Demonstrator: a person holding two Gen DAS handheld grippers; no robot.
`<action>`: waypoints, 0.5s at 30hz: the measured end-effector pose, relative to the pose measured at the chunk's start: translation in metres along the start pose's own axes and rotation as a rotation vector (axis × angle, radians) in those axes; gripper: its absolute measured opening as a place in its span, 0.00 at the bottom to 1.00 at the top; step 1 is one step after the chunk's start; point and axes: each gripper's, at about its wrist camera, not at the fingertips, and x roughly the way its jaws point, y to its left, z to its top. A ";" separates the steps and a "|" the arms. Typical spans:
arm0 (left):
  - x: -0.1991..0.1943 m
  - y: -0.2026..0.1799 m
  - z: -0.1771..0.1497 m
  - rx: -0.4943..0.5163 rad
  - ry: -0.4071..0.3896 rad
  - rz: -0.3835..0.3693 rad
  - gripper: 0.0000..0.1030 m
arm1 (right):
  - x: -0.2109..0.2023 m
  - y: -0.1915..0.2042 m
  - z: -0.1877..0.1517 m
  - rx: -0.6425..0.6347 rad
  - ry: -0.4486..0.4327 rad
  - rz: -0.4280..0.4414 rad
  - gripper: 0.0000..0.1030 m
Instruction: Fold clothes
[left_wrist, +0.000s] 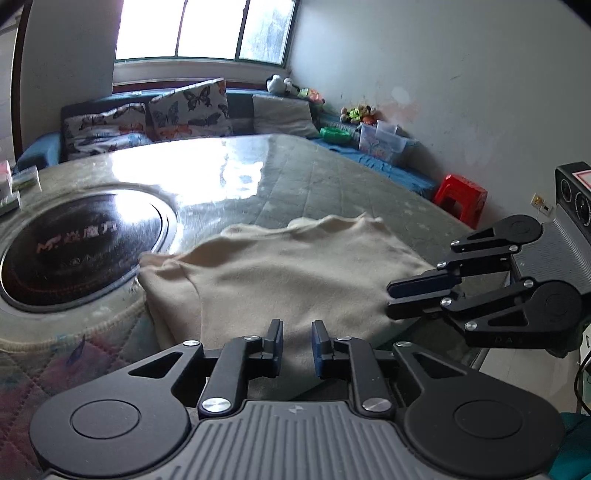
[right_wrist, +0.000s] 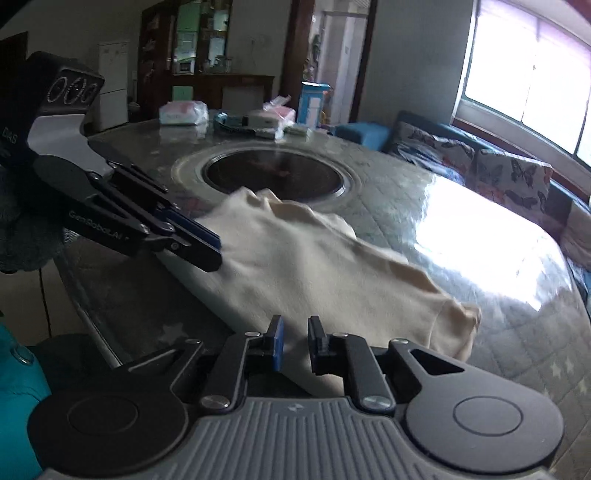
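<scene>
A cream garment (left_wrist: 280, 273) lies folded flat on the glass-topped table (left_wrist: 332, 177), and shows in the right wrist view (right_wrist: 314, 266) too. My left gripper (left_wrist: 297, 341) sits at the garment's near edge with a narrow gap between its jaws, and cloth shows in that gap. It appears in the right wrist view (right_wrist: 216, 249) at the garment's left edge. My right gripper (right_wrist: 295, 341) sits at the garment's other near edge, jaws slightly apart over cloth. It appears in the left wrist view (left_wrist: 389, 295) at the garment's right corner.
A round black inset hotplate (left_wrist: 85, 247) lies in the table left of the garment. Boxes and packets (right_wrist: 258, 118) stand on the far side. A sofa with butterfly cushions (left_wrist: 184, 107) lies beyond. A red stool (left_wrist: 461, 195) stands by the wall.
</scene>
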 end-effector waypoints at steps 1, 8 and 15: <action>0.000 0.001 -0.001 -0.007 0.002 0.005 0.18 | 0.000 0.002 0.002 -0.008 -0.006 0.006 0.12; -0.006 0.010 -0.005 -0.055 0.007 0.008 0.20 | 0.013 0.009 0.004 -0.039 0.017 0.034 0.12; -0.007 0.029 -0.004 -0.135 0.002 0.035 0.24 | 0.012 0.012 0.020 -0.060 0.004 0.079 0.12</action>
